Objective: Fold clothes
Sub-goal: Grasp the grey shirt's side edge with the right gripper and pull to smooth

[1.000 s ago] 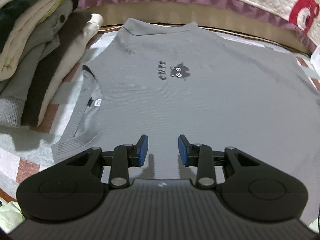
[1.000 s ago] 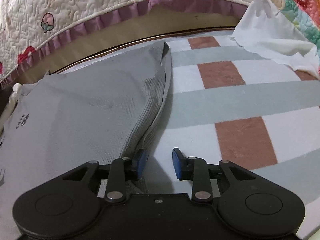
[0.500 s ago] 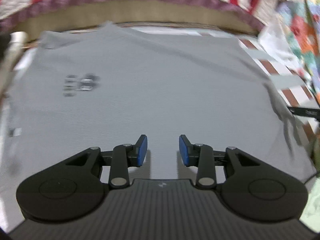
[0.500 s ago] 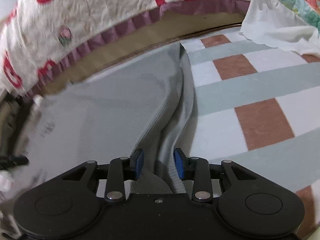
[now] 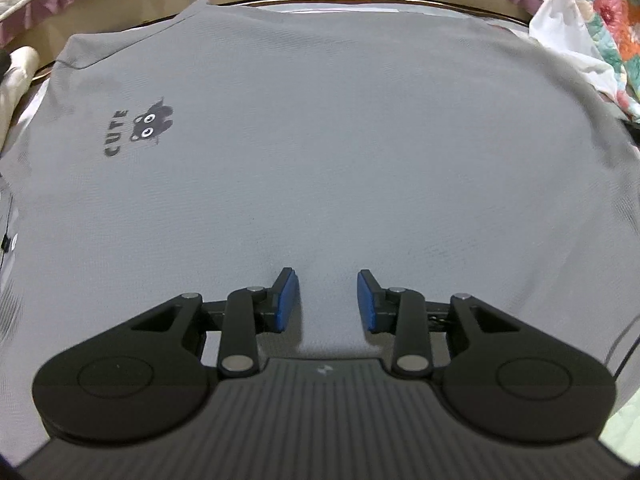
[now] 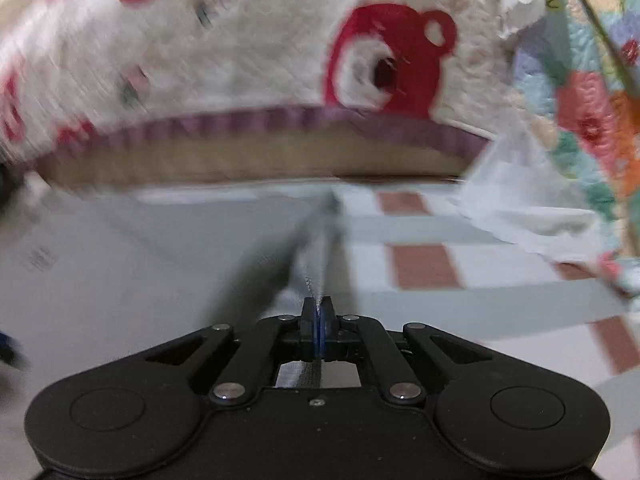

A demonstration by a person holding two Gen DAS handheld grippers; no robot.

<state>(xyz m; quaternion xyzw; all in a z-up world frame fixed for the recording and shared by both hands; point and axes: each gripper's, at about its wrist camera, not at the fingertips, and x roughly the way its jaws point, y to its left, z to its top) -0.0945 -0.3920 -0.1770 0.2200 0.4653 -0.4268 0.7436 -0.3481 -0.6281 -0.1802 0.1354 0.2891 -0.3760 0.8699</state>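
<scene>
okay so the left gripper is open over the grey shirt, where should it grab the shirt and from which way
Probably the near hem of the grey shirt, just below the open left gripper. Come from the near side with one finger sliding under the edge. The middle lies flat, with nothing to pinch. The right gripper is shut on the shirt's side edge, lifted into a ridge, so a matching edge grip would let both lift together.

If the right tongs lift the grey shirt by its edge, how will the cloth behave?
The grey shirt looks thin and floppy, so it will probably drape and sag. The right tongs are shut on its edge, which already rises as a soft ridge. It seems light.
</scene>
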